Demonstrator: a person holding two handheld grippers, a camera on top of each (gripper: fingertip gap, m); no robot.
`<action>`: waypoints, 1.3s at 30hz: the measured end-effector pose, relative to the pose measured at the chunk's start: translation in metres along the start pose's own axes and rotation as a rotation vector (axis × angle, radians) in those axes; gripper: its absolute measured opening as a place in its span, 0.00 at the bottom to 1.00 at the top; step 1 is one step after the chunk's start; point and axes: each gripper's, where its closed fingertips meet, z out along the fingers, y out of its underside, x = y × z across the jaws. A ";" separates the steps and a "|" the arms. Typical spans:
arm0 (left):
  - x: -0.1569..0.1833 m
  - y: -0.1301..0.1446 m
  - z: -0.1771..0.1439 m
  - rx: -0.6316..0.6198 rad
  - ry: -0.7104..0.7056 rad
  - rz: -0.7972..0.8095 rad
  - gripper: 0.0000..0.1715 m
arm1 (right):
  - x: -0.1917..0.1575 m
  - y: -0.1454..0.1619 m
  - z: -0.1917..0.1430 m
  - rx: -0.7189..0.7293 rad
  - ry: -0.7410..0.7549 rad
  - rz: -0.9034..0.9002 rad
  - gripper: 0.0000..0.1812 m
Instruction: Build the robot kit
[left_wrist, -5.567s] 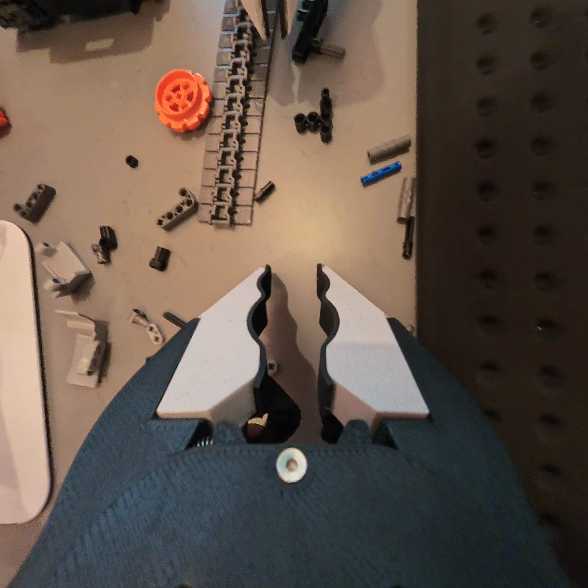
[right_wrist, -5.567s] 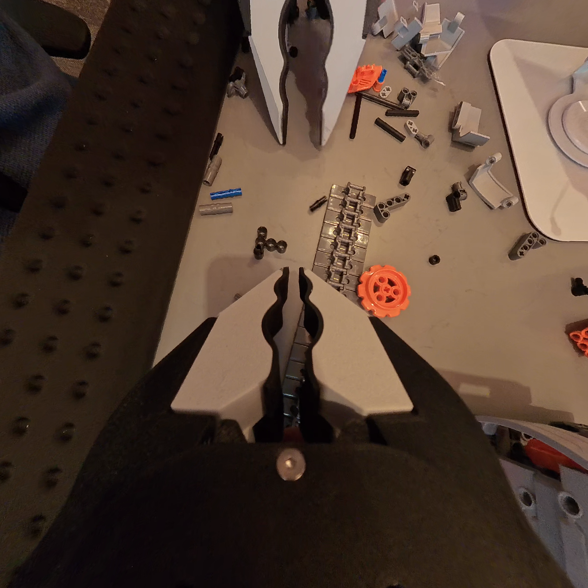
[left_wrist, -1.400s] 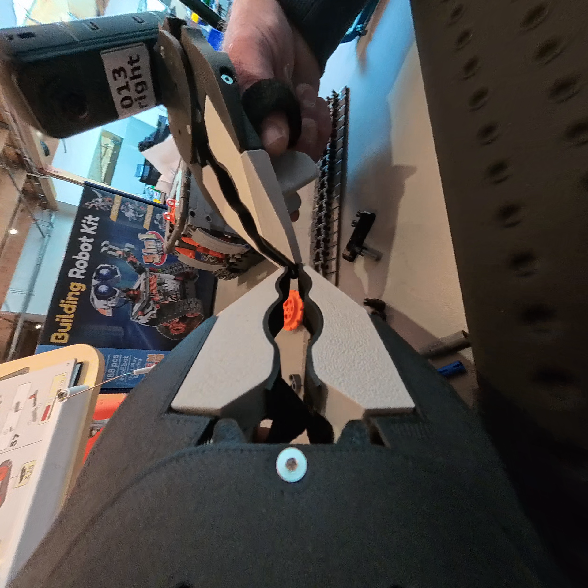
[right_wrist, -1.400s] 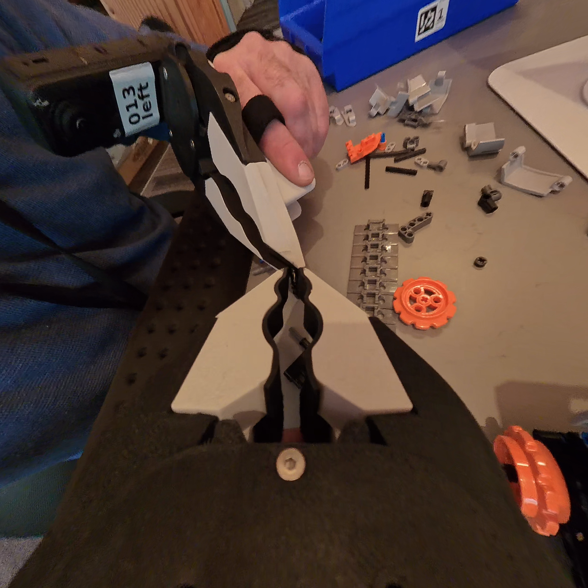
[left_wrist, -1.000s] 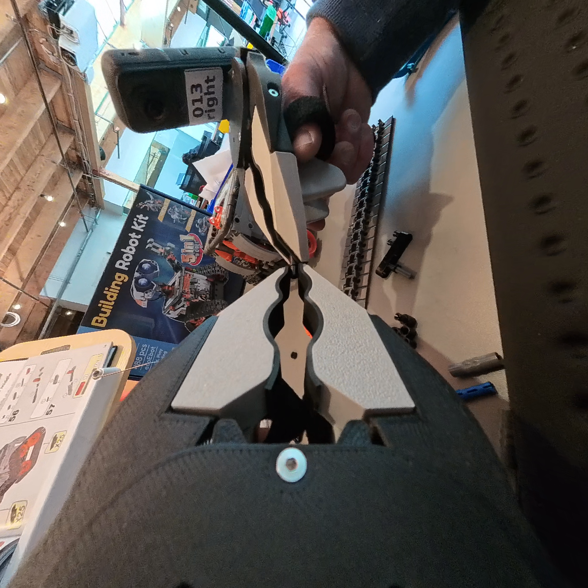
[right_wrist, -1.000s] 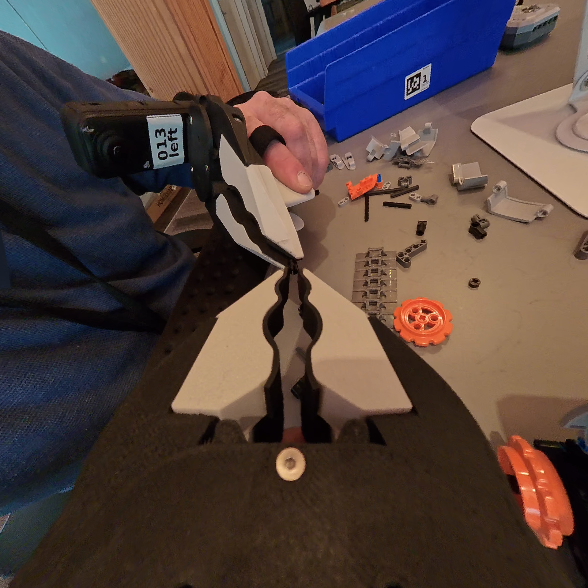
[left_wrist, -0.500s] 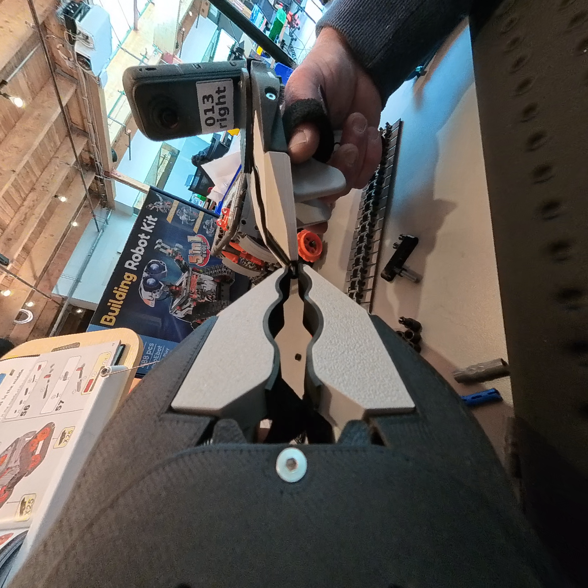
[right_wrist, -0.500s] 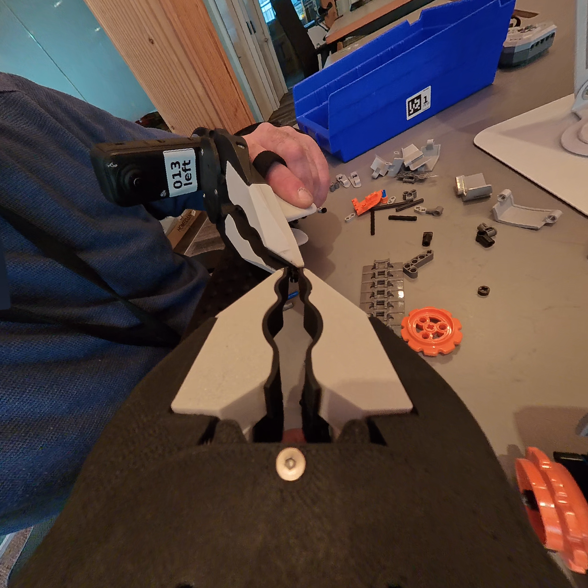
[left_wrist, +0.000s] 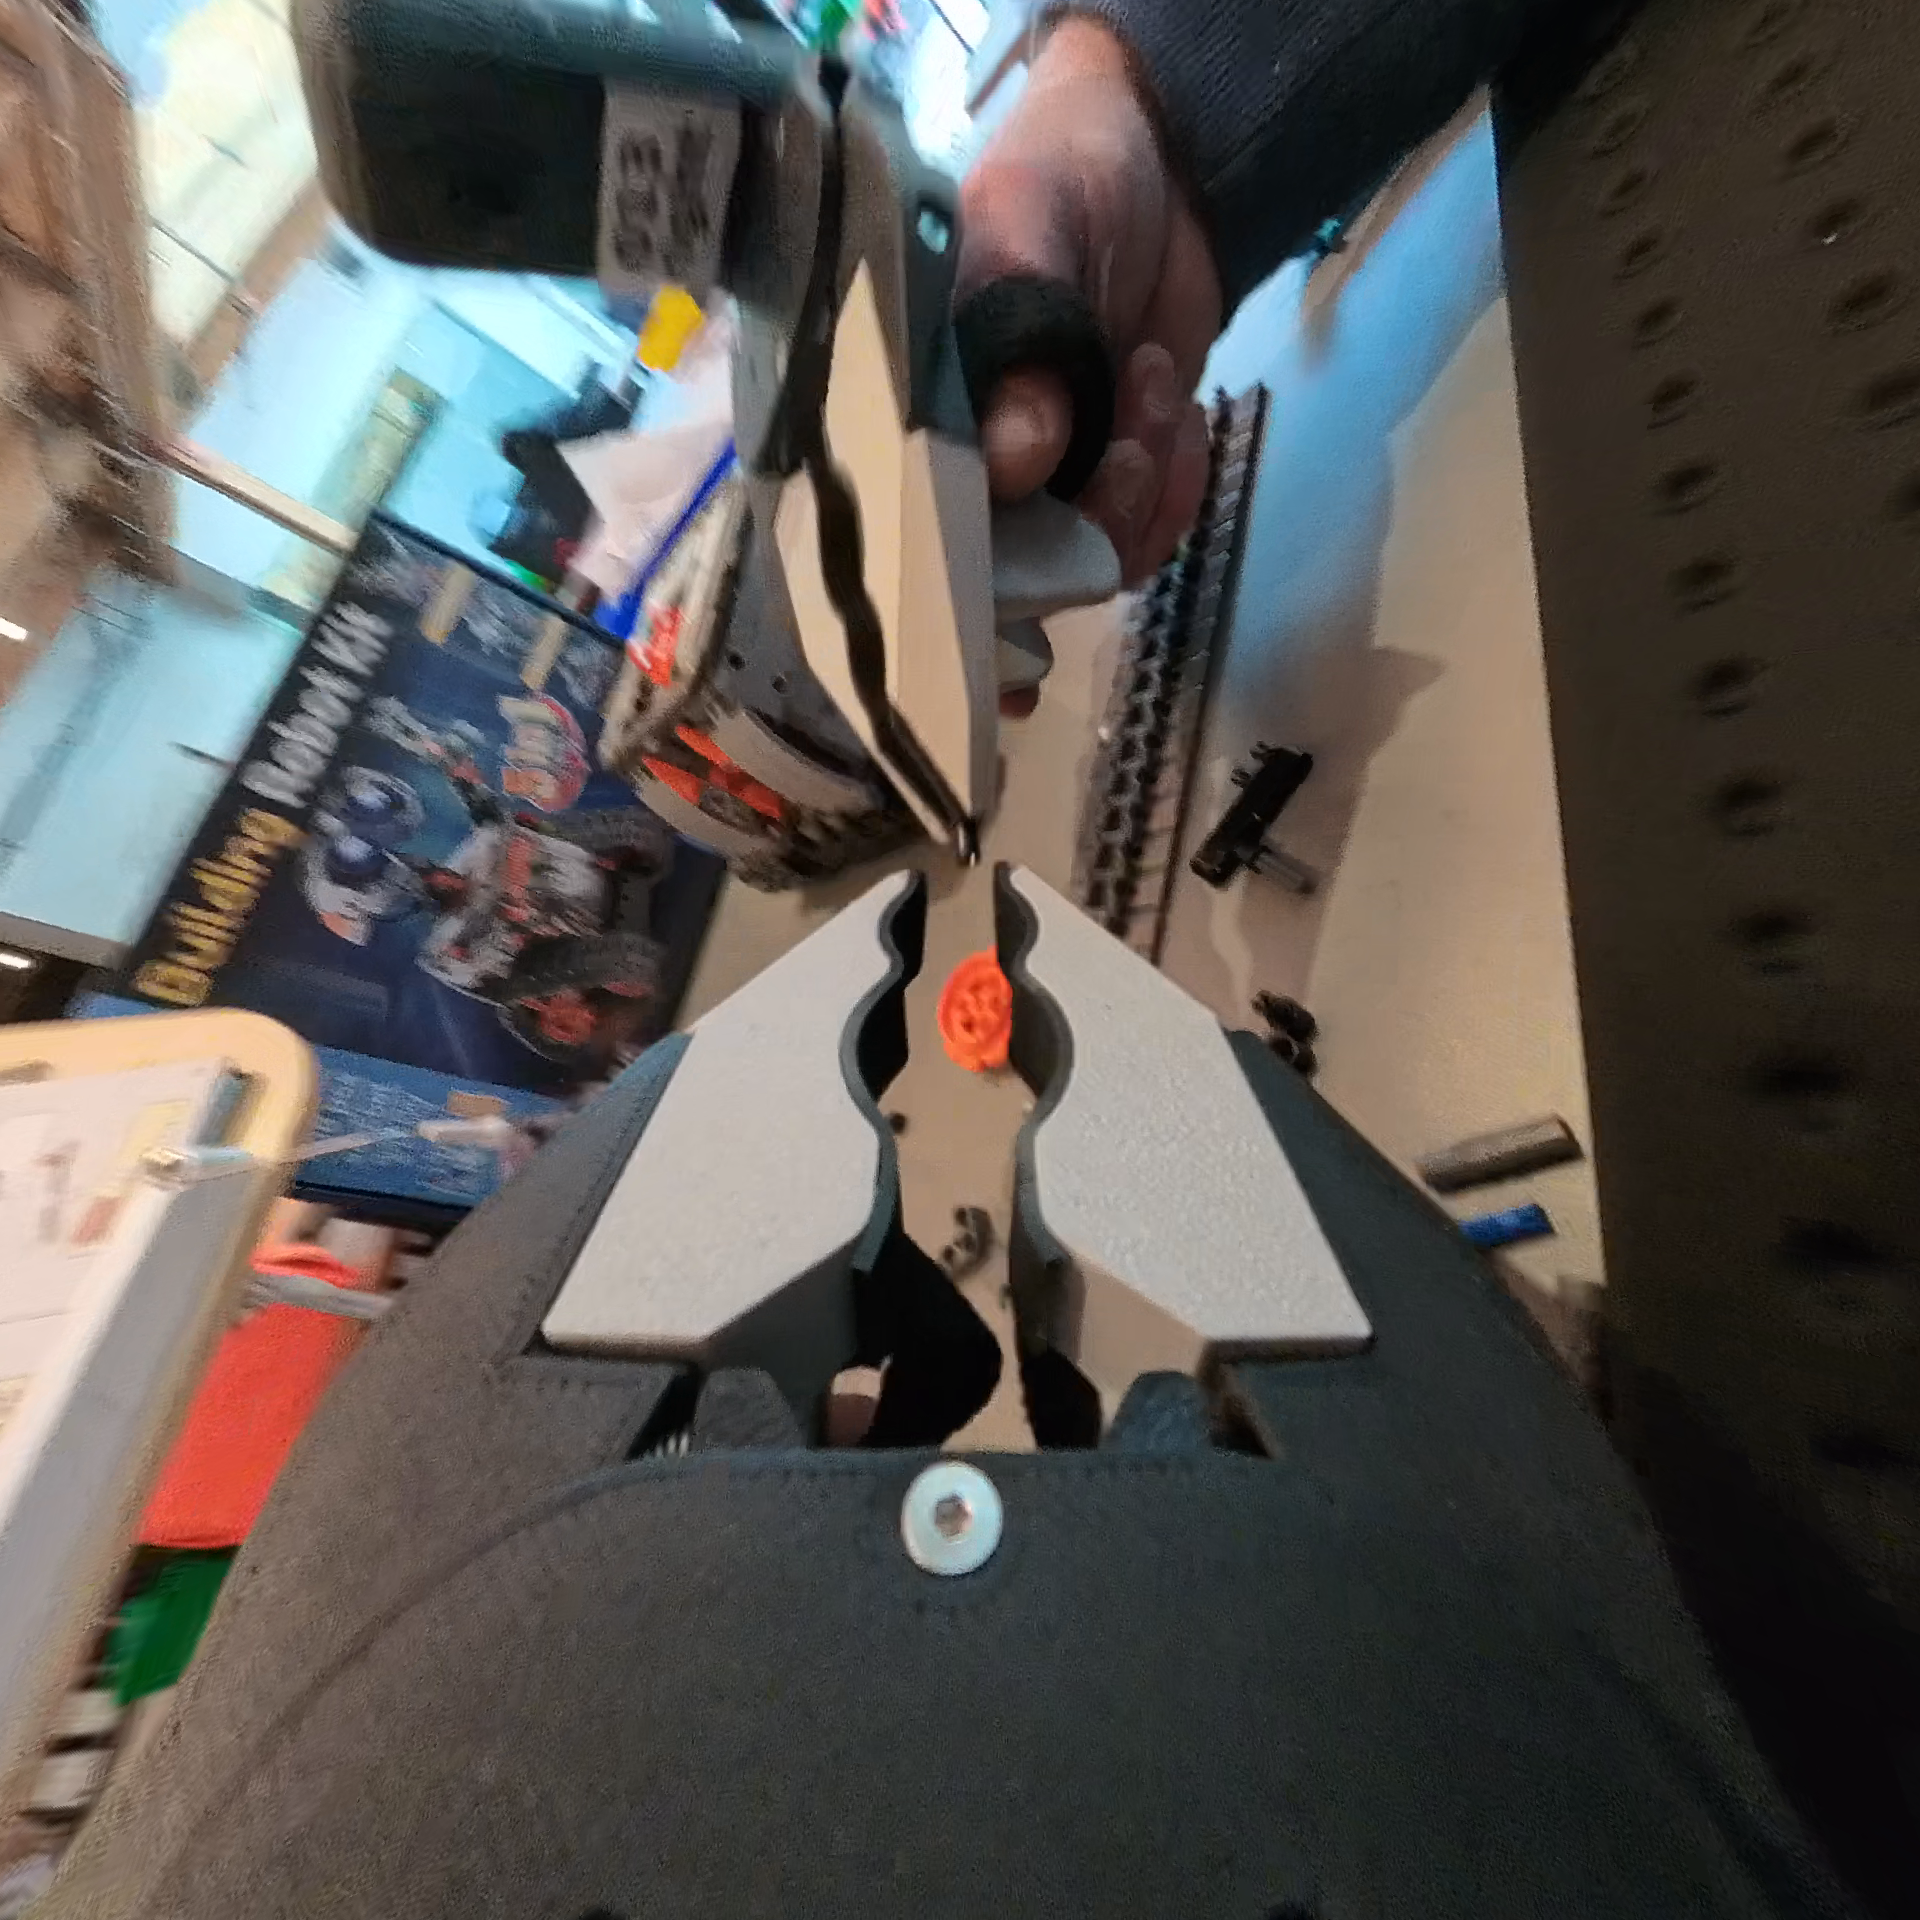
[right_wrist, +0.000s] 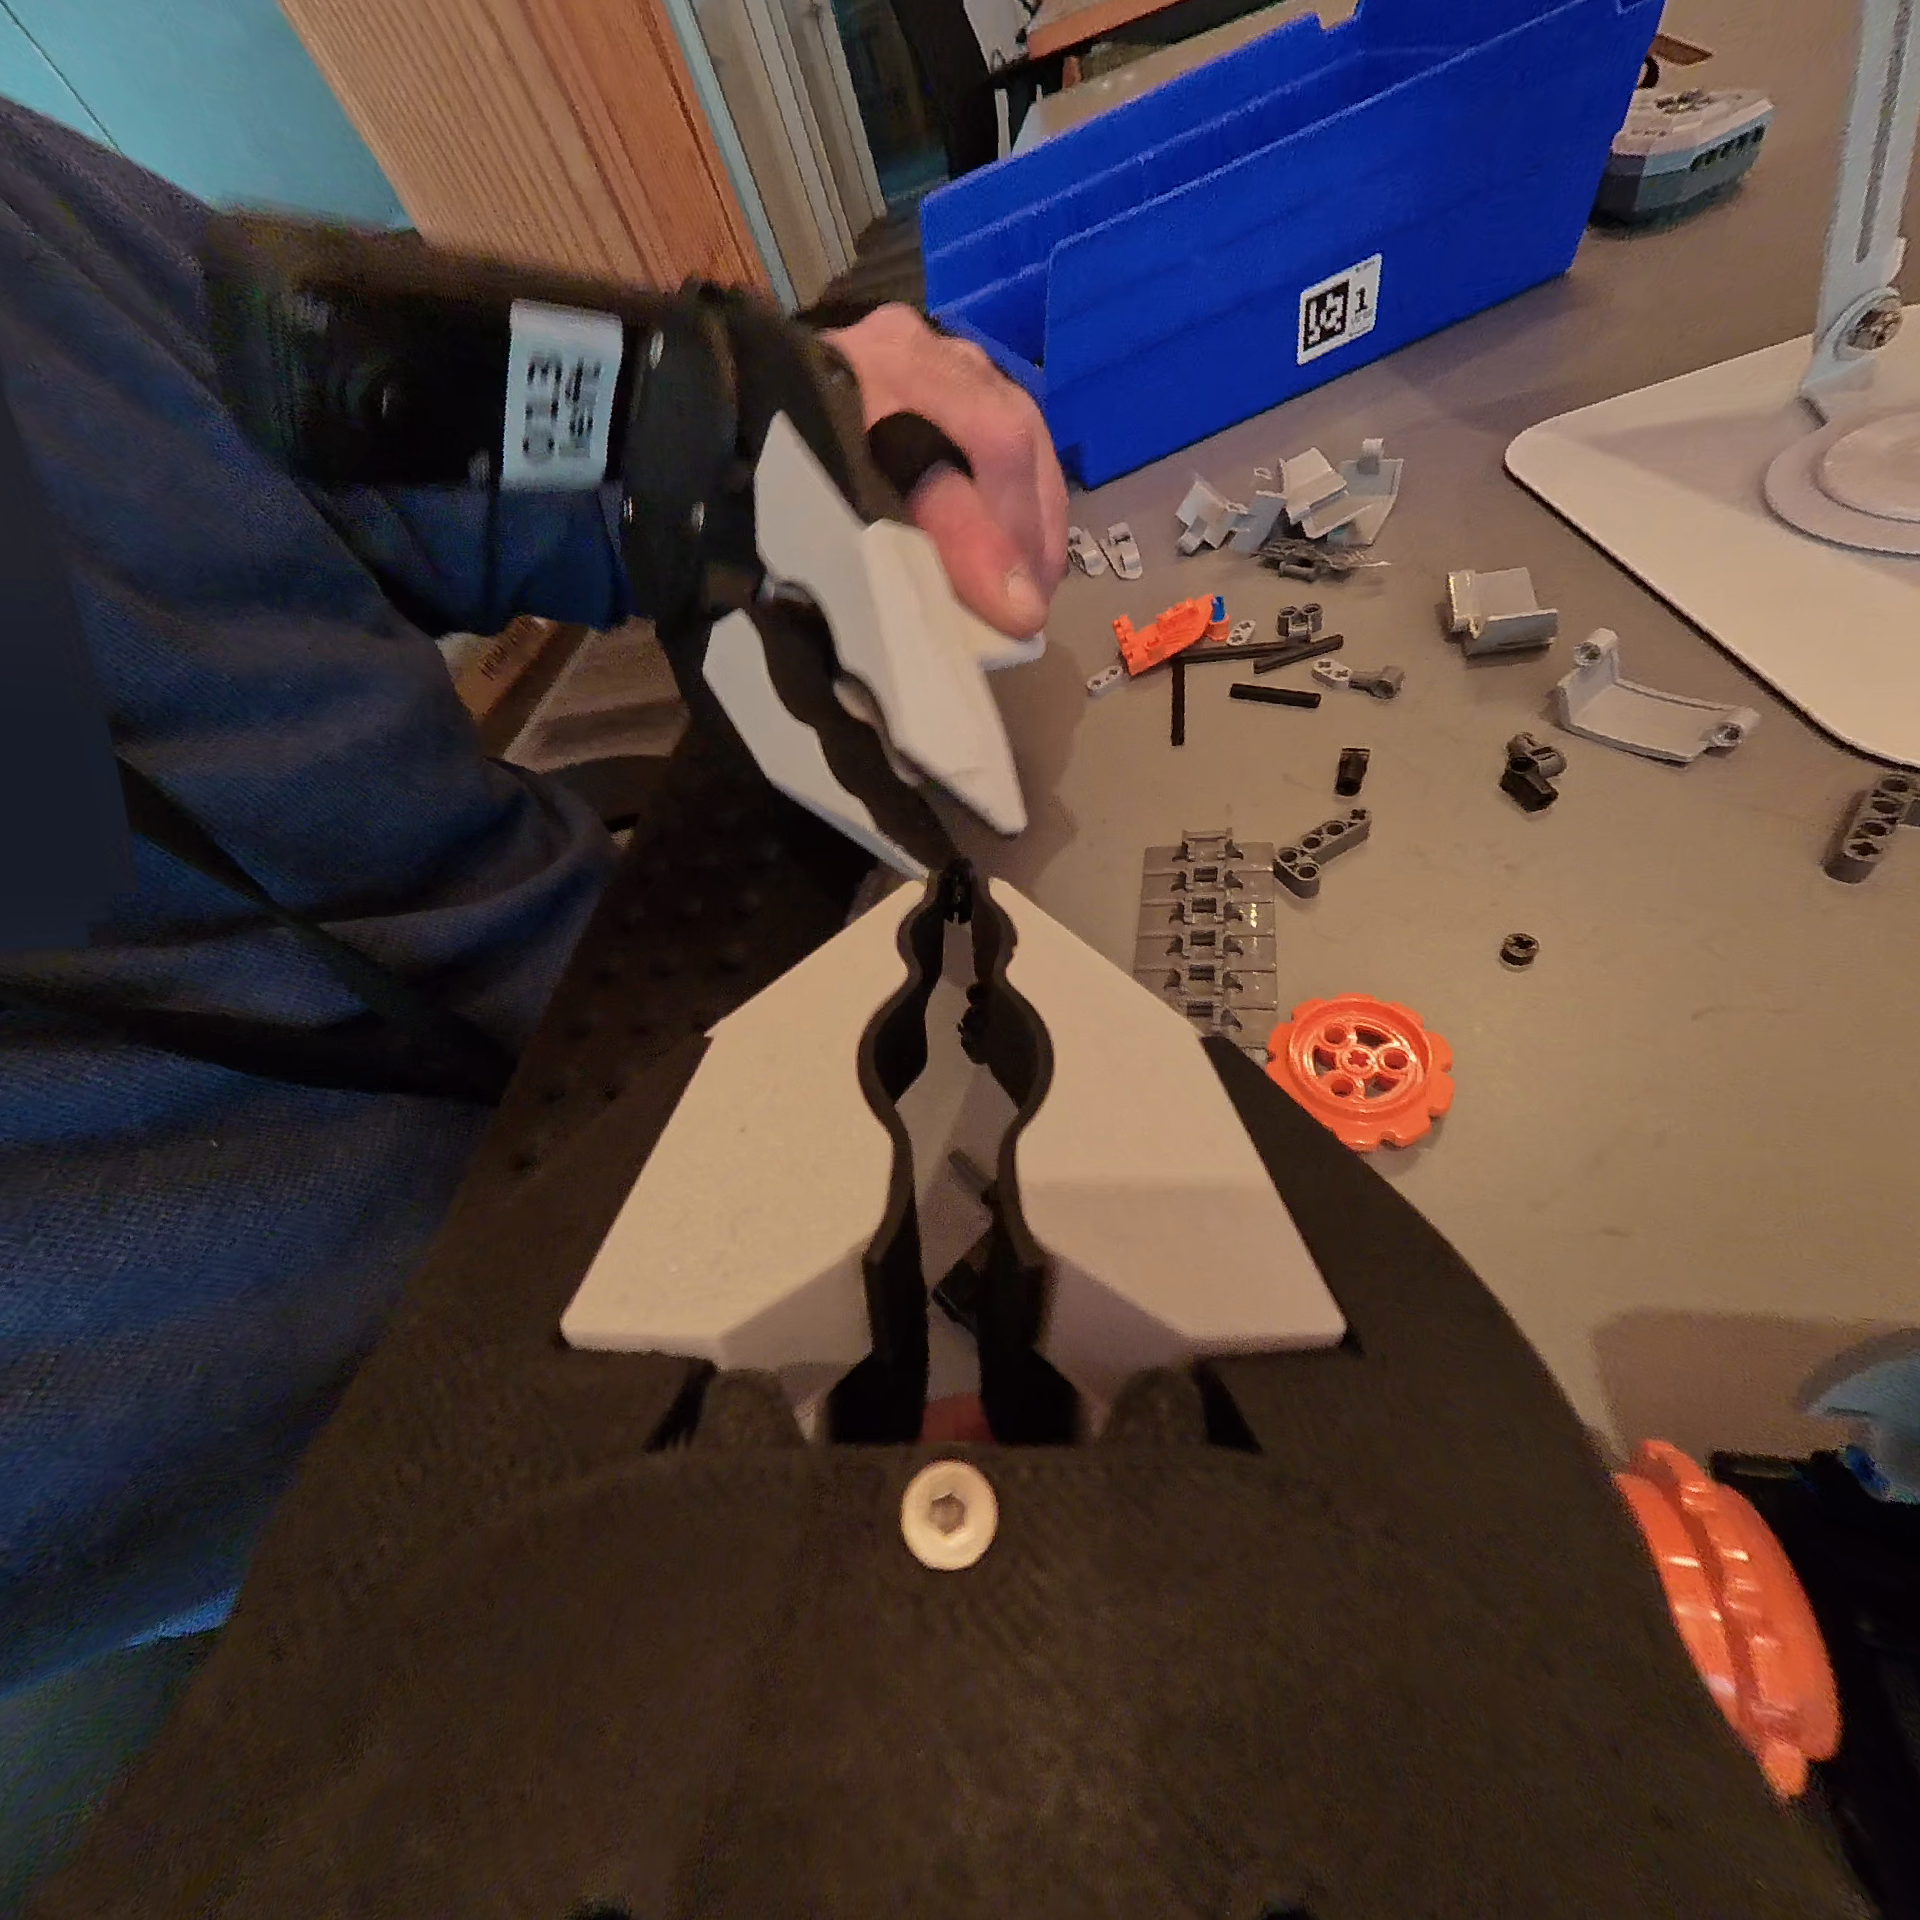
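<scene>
Up close, our right gripper has its fingers pinched together on a small black pin, which stands out a little past the tips. Our left gripper faces it tip to tip, jaws parted with a clear gap and nothing between them; from the right wrist view we see it tilted down from the upper left, just beside the pin's end, though we cannot tell whether they touch. A hand grips the left tool, and another hand grips the right one. Below the tips, on the grey table, lie a grey track strip and, just beside its near end, an orange gear wheel. Farther out, loose grey and black parts are scattered near a blue bin. A dark studded baseplate runs along the table edge.
</scene>
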 end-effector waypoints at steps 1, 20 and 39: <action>0.001 0.008 -0.002 -0.028 0.049 -0.063 0.09 | 0.001 0.002 0.000 -0.017 0.012 -0.017 0.01; 0.076 0.012 -0.001 -0.083 0.508 -0.276 0.10 | 0.004 0.034 -0.001 -0.260 0.124 -0.184 0.01; 0.072 0.035 0.002 -0.183 0.489 -0.380 0.12 | -0.005 0.075 0.018 -0.662 0.188 -0.504 0.01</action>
